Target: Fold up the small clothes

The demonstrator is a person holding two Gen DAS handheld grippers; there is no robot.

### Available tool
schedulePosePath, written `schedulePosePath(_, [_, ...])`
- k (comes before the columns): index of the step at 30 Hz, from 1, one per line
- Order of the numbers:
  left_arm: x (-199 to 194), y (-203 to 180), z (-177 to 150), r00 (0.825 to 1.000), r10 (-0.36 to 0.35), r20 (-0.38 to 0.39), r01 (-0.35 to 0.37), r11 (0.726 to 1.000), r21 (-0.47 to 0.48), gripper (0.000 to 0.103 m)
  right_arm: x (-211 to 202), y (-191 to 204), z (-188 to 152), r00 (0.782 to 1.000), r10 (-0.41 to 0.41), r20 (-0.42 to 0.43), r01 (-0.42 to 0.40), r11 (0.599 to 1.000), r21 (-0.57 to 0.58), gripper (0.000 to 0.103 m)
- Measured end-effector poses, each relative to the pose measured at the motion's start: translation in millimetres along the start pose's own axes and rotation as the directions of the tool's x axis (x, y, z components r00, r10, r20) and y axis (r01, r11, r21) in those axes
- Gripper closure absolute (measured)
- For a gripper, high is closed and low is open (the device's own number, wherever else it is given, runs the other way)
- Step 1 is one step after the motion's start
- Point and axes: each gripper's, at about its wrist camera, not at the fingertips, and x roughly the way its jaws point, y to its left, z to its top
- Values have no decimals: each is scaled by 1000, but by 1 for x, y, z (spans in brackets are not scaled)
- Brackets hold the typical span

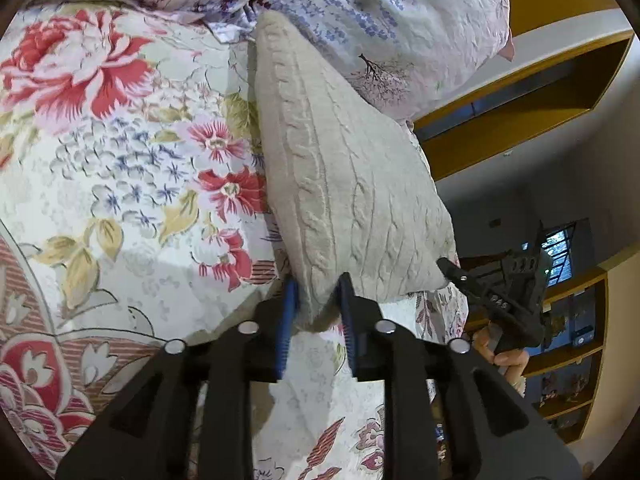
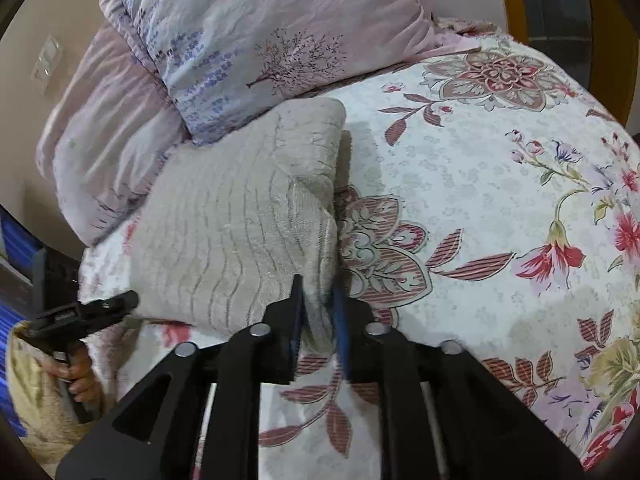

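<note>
A beige cable-knit garment (image 1: 344, 184) lies partly folded on a floral bedsheet (image 1: 120, 160), raised at its near edge. My left gripper (image 1: 318, 300) is shut on one near corner of it. My right gripper (image 2: 318, 296) is shut on the other near corner of the knit garment (image 2: 240, 216), where the fabric bunches between the blue pads. The right gripper also shows in the left wrist view (image 1: 496, 296), at the garment's right corner. The left gripper shows in the right wrist view (image 2: 84, 312), at the garment's left corner.
Pillows with a lavender print (image 2: 256, 44) lie against the far end of the garment. The floral bedsheet (image 2: 480, 200) stretches wide to the right. Yellow wooden shelves (image 1: 532, 92) and a window (image 1: 560, 248) stand beyond the bed's edge.
</note>
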Motion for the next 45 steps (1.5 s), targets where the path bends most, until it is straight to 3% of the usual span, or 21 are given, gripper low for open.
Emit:
schedulePosePath(1, [-3,-2,2,1000,7,14,-7,1000,6,57,-3,-2,3,1000,14,7,-14,1000,18,61])
schedulePosePath(2, [-7,-3,5,999,14,35,-14,1000,10,50,-9,-6,9,999,38,26,-39,998,44,51])
schedulePosePath(3, [-10,-4,8,998,21,56,-21,1000,13,37,-11,-7,14,997,60,43,-63,996,68,48])
schedulePosePath(4, [-12,-5,11,997,27,72,-28,999,17,32,-13,-10,19,995,82,53,-87,992,92,45])
schedulePosePath(7, [-13,-6,25,994,39,100,-40,999,3,24,-5,-19,41,986,152,69,-162,972,172,43])
schedulePosePath(12, [5,-7,49,989,112,97,-110,994,-20,24,35,-33,78,986,162,28,-164,946,279,44])
schedulePosePath(15, [16,-15,59,979,169,111,-171,985,11,24,56,-31,92,990,138,-4,-131,952,276,54])
schedulePosePath(17, [22,-18,63,976,182,118,-186,982,23,23,66,-22,96,991,132,-17,-125,966,228,89])
schedulePosePath(19, [27,-22,67,974,192,117,-197,980,31,23,56,-2,100,995,65,73,-72,993,89,94])
schedulePosePath(21, [31,-25,69,972,200,122,-207,977,47,23,39,10,100,983,19,183,-19,1000,-3,94])
schedulePosePath(23, [33,-29,69,968,215,131,-225,972,68,23,34,13,100,973,-48,226,58,998,-38,94])
schedulePosePath(26, [38,-32,68,967,219,134,-232,968,94,23,61,-3,99,979,-167,120,169,986,-9,94])
schedulePosePath(30, [41,-33,68,964,228,136,-242,965,99,22,77,-5,93,981,-180,78,180,984,0,93])
schedulePosePath(35, [35,-30,68,965,222,136,-234,969,81,21,43,-4,92,978,-140,156,134,990,49,83])
schedulePosePath(41, [35,-33,65,960,240,141,-254,963,87,20,25,20,75,981,-80,176,89,995,-44,82])
schedulePosePath(42, [35,-34,64,958,248,144,-263,960,93,20,26,24,73,982,-78,174,89,994,-56,80])
schedulePosePath(44, [39,-37,65,953,263,153,-280,955,101,19,28,31,68,982,-75,176,92,992,-90,63])
schedulePosePath(45, [40,-38,65,949,271,158,-290,951,107,18,30,32,66,982,-78,175,96,990,-101,60])
